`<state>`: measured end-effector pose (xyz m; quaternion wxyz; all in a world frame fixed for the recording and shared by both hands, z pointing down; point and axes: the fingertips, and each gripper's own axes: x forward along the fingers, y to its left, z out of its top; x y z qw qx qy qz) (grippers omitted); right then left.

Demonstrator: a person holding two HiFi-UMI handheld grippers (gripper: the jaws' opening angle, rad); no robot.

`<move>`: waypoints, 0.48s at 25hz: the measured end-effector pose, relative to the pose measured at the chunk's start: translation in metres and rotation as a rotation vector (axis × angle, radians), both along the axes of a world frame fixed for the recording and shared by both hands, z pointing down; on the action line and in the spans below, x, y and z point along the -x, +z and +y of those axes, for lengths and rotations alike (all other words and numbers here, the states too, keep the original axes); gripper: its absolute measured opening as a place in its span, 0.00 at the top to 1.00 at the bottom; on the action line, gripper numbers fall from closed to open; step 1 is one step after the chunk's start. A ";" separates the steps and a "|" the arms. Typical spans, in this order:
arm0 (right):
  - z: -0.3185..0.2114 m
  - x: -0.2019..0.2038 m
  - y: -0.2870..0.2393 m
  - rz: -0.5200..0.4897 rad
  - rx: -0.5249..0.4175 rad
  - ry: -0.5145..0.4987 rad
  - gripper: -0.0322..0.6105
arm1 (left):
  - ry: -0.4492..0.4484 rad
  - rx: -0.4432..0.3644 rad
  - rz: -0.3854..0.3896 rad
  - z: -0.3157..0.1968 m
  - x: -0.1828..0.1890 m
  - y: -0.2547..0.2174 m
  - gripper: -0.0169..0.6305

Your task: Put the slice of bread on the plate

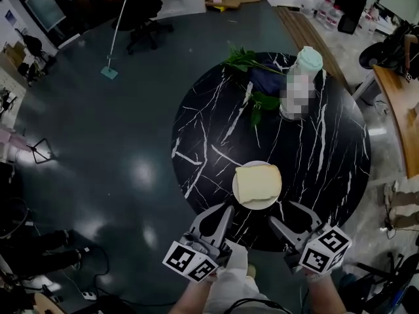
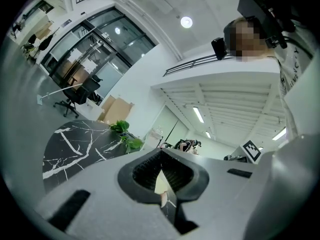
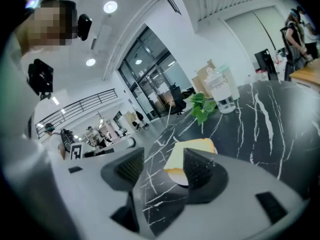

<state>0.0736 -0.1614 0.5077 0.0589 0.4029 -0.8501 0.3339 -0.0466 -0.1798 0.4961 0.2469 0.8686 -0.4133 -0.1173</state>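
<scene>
Bread slice (image 1: 258, 182): lying flat on plate (image 1: 249, 205), near desk (image 1: 314, 156) edge. Hovering close by: right tool (image 1: 281, 213), jaws apart and empty; left tool (image 1: 219, 213), jaws together. Risking a careless clip on the plate rim, possibly tipping the bread off.

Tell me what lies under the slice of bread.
A white plate lies under the slice of bread, on the black marble table. Only the plate's rim shows; the bread covers its middle.
</scene>
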 end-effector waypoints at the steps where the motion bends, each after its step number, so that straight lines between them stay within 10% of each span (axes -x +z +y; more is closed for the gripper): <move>1: 0.007 0.002 -0.007 0.008 -0.023 -0.015 0.61 | 0.002 -0.004 0.000 0.006 -0.002 -0.003 0.96; 4: 0.029 0.004 -0.026 0.025 -0.076 -0.039 0.88 | 0.013 -0.015 0.000 0.028 -0.007 -0.014 0.96; 12: 0.088 0.007 -0.064 0.024 -0.162 -0.085 0.93 | 0.035 -0.041 0.007 0.089 -0.020 -0.048 0.96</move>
